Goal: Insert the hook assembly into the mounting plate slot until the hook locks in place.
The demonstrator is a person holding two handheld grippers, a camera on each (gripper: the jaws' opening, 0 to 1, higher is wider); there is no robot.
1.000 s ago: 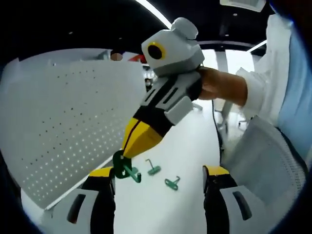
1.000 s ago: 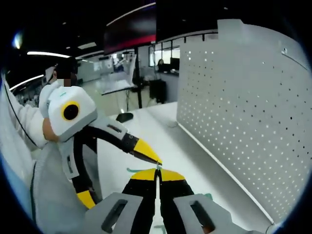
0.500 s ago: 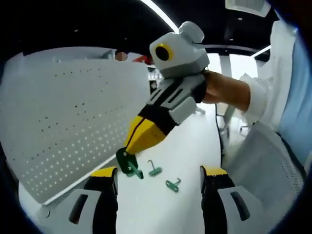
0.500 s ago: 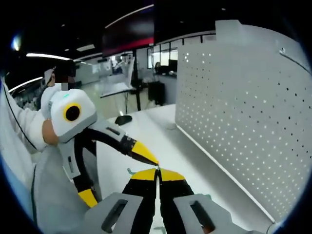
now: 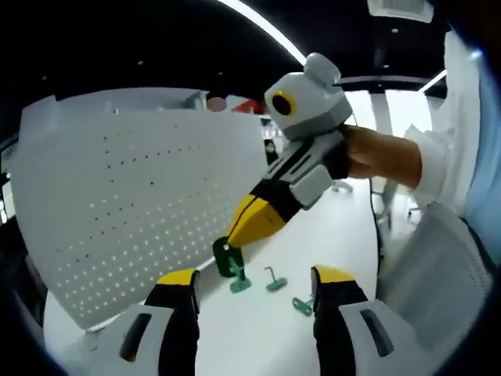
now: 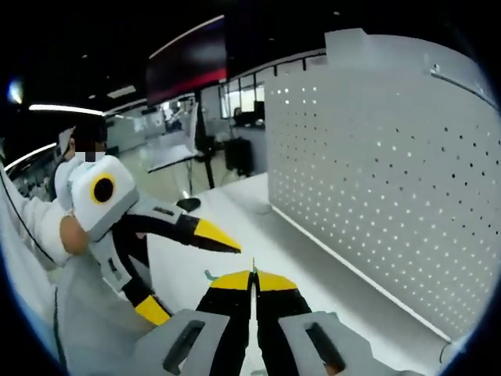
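In the left gripper view, the pegboard plate (image 5: 133, 211) stands left of the left gripper (image 5: 254, 283), whose jaws are spread wide; between and beyond them the right gripper (image 5: 232, 244), tips pinched together, holds a green hook (image 5: 231, 262) over the table (image 5: 258, 337), two loose hooks (image 5: 275, 280) just right

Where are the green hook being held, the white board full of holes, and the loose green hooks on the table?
held green hook (image 5: 228, 258), left gripper view, its body below the tongs.
pegboard (image 5: 133, 204), left gripper view, its perforated face.
loose hooks (image 5: 274, 282), left gripper view, the middle one.
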